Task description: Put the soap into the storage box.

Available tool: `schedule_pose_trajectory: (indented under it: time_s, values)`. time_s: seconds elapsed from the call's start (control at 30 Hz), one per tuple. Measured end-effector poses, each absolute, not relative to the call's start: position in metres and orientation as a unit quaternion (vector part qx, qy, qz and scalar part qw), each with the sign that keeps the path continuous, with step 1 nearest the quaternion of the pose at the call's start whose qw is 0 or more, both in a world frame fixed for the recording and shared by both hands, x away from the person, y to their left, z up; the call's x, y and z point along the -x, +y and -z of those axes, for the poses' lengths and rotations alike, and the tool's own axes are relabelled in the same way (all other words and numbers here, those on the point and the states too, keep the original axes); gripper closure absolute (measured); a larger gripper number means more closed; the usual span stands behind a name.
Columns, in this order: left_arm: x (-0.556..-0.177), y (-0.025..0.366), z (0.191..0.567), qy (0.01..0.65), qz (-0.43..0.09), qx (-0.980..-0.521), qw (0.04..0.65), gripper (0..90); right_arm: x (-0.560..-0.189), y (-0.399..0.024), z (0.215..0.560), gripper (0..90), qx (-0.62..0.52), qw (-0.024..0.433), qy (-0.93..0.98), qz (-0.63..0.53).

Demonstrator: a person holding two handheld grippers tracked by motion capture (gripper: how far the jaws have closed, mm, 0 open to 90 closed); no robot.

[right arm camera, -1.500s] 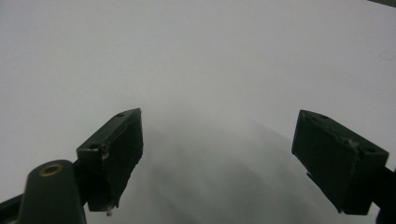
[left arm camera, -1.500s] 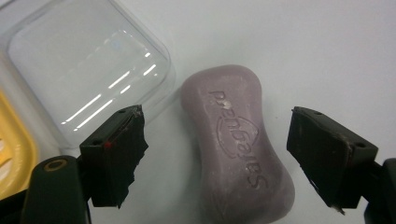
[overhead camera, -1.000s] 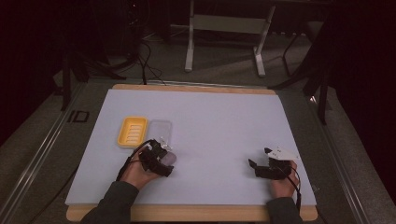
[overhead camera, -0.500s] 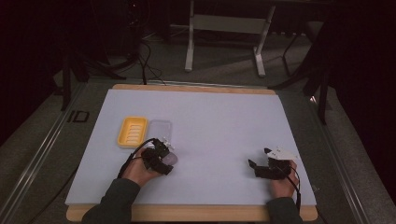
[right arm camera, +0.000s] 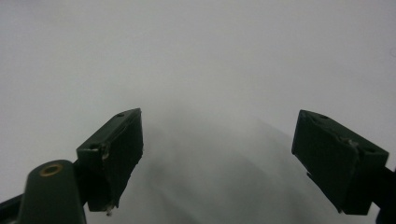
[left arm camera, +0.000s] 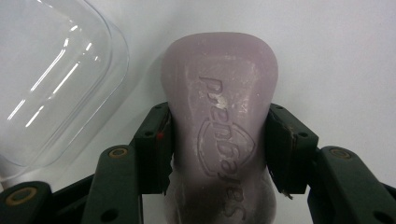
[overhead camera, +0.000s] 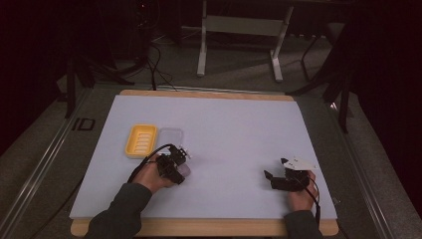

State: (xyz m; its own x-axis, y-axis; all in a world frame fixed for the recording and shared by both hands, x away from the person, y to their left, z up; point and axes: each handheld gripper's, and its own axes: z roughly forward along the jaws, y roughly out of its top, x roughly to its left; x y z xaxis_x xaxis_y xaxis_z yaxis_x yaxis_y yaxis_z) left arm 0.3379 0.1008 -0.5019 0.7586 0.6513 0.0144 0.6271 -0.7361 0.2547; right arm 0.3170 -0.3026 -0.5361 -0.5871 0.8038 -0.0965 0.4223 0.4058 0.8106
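1. L gripper (left arm camera: 219, 154) clamped on soap (left arm camera: 219, 135) at its waist, both pads touching; I see it low over the mat (overhead camera: 239, 129), near front-left, just beside clear lid (left arm camera: 51, 79).
2. Risk: soap looks slick and tapered, so it may squirt forward out of the jaws if I squeeze harder.
3. Risk: swinging left could knock the lid or yellow dish (overhead camera: 141, 140).
4. R gripper (right arm camera: 219, 158) spread wide, empty, near front-right. No backup if soap drops.
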Motion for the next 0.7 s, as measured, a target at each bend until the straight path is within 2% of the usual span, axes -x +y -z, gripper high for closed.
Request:
schedule_pose_trajectory:
  time_s: [0.7]
  values:
    - [-0.353, 0.089, 0.500, 0.319, -0.008, -0.946, 0.050, 47.0, -0.317, -0.302, 0.536, 16.1, -0.381, 0.246, 0.803, -0.386]
